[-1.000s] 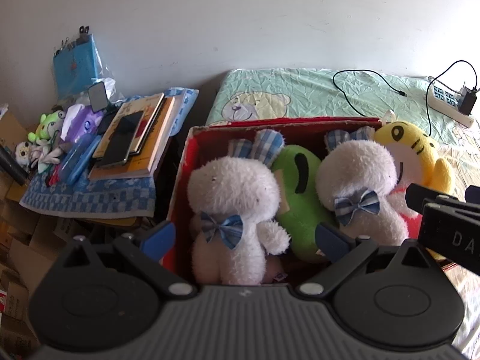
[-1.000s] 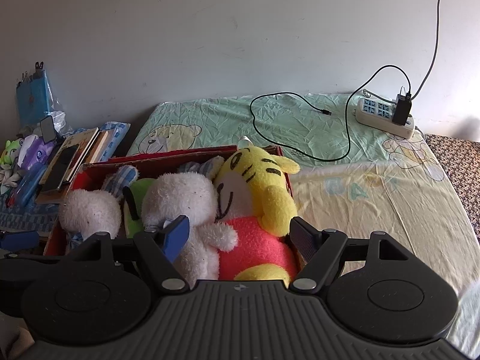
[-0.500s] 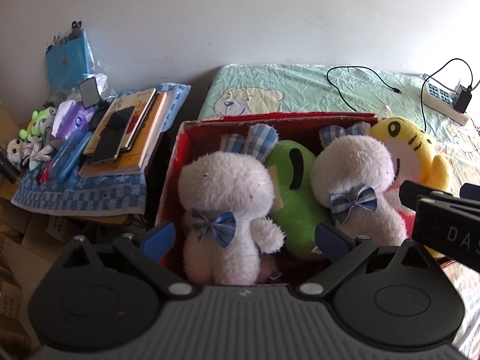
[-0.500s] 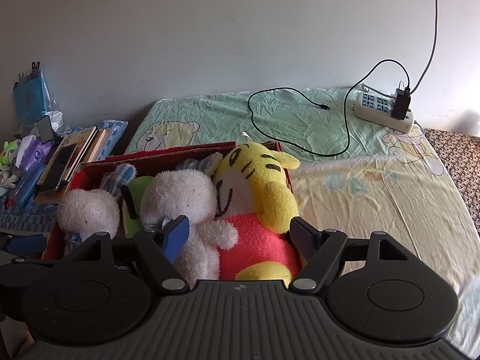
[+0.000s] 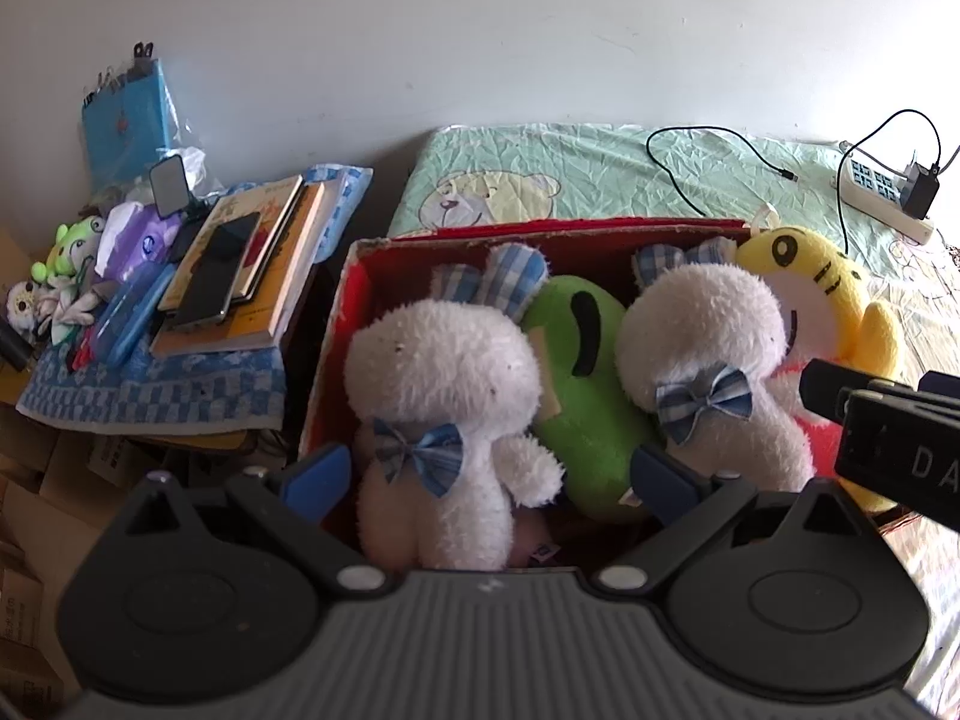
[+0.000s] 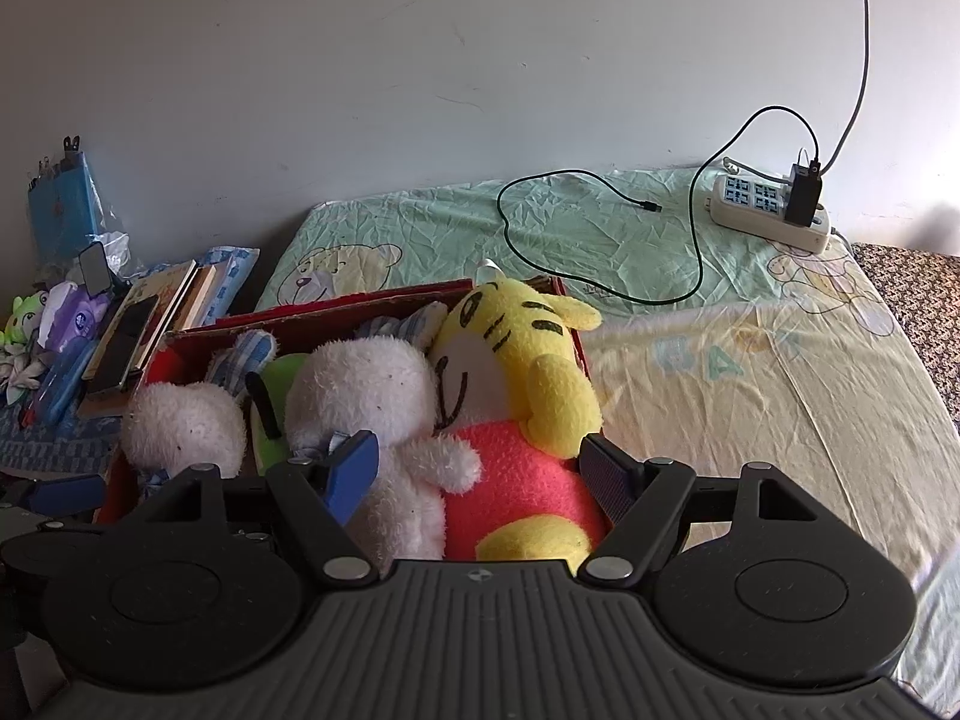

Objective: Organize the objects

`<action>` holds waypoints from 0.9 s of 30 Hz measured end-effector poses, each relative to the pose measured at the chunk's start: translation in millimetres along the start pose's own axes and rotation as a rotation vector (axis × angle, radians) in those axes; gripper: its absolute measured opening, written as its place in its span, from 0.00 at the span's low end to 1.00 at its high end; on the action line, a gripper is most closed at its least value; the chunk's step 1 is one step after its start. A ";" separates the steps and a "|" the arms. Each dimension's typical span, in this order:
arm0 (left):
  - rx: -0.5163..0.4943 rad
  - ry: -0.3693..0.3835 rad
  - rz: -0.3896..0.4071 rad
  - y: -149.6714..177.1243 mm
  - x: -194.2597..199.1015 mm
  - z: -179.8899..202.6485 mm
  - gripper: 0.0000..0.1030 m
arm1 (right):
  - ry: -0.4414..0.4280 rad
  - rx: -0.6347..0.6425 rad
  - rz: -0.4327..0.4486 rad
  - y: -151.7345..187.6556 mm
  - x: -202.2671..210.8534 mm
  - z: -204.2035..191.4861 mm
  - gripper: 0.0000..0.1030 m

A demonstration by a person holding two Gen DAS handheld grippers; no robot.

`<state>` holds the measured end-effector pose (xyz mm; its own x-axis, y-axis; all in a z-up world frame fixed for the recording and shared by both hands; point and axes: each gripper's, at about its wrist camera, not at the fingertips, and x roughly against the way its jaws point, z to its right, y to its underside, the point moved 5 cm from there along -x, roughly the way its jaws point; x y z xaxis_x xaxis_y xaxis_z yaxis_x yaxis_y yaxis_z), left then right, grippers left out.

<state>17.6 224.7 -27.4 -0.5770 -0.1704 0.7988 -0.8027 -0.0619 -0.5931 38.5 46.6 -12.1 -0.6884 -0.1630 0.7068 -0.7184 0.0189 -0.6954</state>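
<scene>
Hovering over the near edge of the red box (image 5: 336, 348), the left tongs (image 5: 489, 474) were spread wide and empty, straddling the left white bunny (image 5: 444, 396). The right tongs (image 6: 480, 468) were also wide apart with nothing gripped, above the yellow tiger plush (image 6: 510, 372) and the right white bunny (image 6: 366, 402). All four toys, including the green plush (image 5: 576, 384), sat packed tight in the box on the bed (image 6: 750, 372). Right of the box the sheet lay open; a black cable (image 6: 600, 294) and power strip (image 6: 768, 210) were at the far edge. Left, stacked books (image 5: 252, 264) were crowded close.
</scene>
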 end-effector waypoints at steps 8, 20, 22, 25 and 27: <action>-0.007 0.009 -0.001 1.9 -1.0 0.9 0.97 | 0.002 -0.001 0.000 2.9 -0.2 -0.5 0.74; -0.014 0.017 -0.005 3.6 -2.8 4.5 0.97 | 0.007 -0.001 0.005 5.4 1.6 -0.8 0.74; -0.013 0.016 -0.004 3.8 -2.9 4.3 0.97 | 0.006 0.003 0.005 5.7 1.6 -1.5 0.74; -0.008 0.017 -0.006 4.3 -3.7 2.6 0.97 | 0.010 0.008 0.006 6.6 1.3 -2.6 0.74; -0.004 0.017 -0.008 4.5 -4.8 1.3 0.97 | 0.014 0.009 0.007 6.9 0.9 -2.8 0.74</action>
<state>16.9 224.0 -34.0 -0.5733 -0.1534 0.8049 -0.8077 -0.0592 -0.5866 32.7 49.4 -16.0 -0.6946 -0.1492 0.7038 -0.7129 0.0110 -0.7012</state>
